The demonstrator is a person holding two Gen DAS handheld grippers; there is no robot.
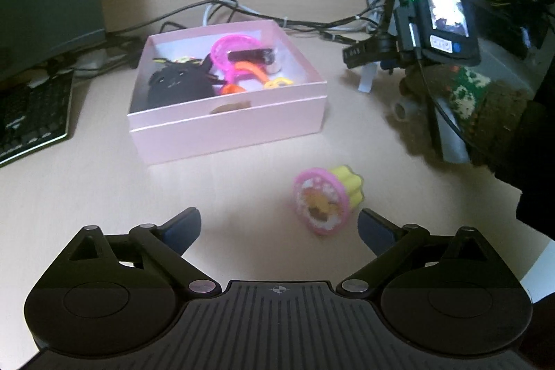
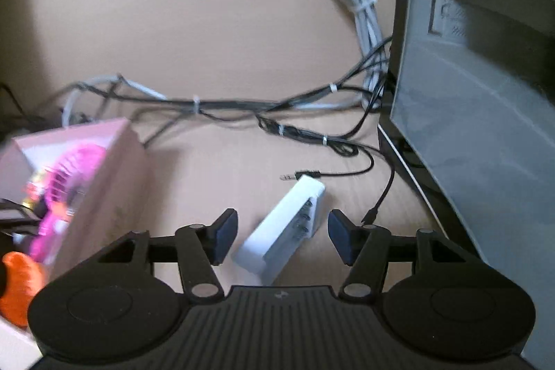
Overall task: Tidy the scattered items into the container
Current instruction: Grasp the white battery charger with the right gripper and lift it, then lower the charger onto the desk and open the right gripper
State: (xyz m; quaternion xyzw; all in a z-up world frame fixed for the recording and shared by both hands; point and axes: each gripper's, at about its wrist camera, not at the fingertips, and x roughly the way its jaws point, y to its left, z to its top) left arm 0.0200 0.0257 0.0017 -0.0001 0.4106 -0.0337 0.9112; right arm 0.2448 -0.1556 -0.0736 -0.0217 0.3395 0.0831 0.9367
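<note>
A pink box [image 1: 229, 123] stands mid-table, holding a black plush [image 1: 180, 85], a pink fan [image 1: 232, 49] and other small items. A pink and yellow cupcake toy [image 1: 326, 200] lies on its side on the table in front of the box. My left gripper [image 1: 279, 226] is open, with the toy just ahead between its fingers, nearer the right one. In the right wrist view my right gripper [image 2: 282, 236] is open around a white block with buttons [image 2: 284, 227] lying on the table. The pink box [image 2: 100, 175] is at its left.
A keyboard [image 1: 31, 117] lies at the left. Bundled cables [image 2: 242, 106] run behind the box. A computer case [image 2: 478, 113] stands at the right. The other hand-held gripper with a lit screen [image 1: 447, 19] and a patterned sleeve [image 1: 478, 106] show at right.
</note>
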